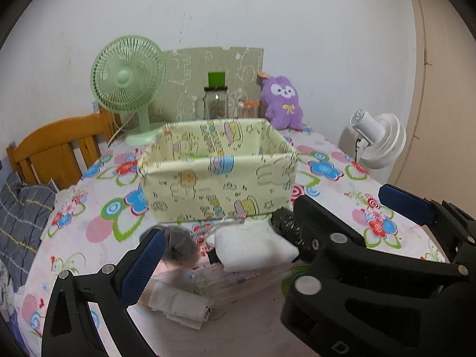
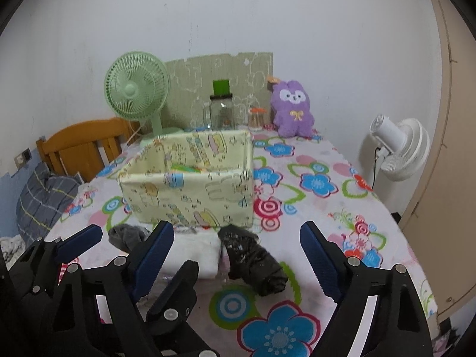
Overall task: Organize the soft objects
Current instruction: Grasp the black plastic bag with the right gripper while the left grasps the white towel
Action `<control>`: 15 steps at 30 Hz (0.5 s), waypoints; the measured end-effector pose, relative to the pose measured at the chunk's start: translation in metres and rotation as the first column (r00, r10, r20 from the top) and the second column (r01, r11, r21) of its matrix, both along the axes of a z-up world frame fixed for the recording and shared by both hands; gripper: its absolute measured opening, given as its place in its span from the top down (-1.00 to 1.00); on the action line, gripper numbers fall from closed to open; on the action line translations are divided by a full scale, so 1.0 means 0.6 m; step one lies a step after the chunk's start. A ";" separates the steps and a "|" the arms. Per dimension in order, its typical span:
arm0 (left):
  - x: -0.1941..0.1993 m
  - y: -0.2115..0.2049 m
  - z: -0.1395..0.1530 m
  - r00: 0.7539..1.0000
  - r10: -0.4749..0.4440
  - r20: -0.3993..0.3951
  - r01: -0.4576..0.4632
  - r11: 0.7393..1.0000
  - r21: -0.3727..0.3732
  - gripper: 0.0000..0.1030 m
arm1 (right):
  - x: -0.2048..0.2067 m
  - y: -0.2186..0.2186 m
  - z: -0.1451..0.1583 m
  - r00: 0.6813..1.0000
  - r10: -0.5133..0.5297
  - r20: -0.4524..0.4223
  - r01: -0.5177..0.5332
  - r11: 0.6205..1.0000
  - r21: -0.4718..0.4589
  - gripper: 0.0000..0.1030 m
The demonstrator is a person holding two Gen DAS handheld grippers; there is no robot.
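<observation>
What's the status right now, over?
Left gripper and right gripper both open, empty. Black bundle, white cloth, grey piece on table before fabric box. Nothing blocking.

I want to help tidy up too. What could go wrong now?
1. The two tools are close together, so they might bump over the white cloth.
2. The black roll lies loosely rolled and may unroll when lifted.
3. A careless push could shove the box toward the jar.

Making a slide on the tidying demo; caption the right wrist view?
Open right gripper poised over a black rolled cloth before the yellow fabric bin.
</observation>
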State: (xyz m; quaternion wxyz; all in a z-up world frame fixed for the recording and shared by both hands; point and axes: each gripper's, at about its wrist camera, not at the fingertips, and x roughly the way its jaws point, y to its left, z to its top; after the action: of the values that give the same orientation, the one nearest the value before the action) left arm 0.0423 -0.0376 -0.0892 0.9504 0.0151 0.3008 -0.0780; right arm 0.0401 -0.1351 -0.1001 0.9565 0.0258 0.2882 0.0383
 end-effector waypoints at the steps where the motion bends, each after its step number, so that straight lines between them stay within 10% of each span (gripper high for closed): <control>1: 0.001 0.000 -0.005 1.000 0.002 -0.007 -0.002 1.000 -0.003 -0.99 | 0.000 0.000 -0.003 1.000 -0.001 -0.005 0.001 1.000 0.000 -0.70; 15: 0.023 -0.003 -0.048 0.997 0.033 -0.071 -0.031 0.999 0.029 -0.99 | 0.036 -0.011 -0.065 0.994 -0.003 -0.110 0.005 1.000 0.017 -0.55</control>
State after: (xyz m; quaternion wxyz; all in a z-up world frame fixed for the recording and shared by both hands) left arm 0.0560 -0.0395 -0.1182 0.9398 0.0210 0.3358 -0.0591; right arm 0.0620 -0.1418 -0.1391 0.9389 0.0367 0.3402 0.0375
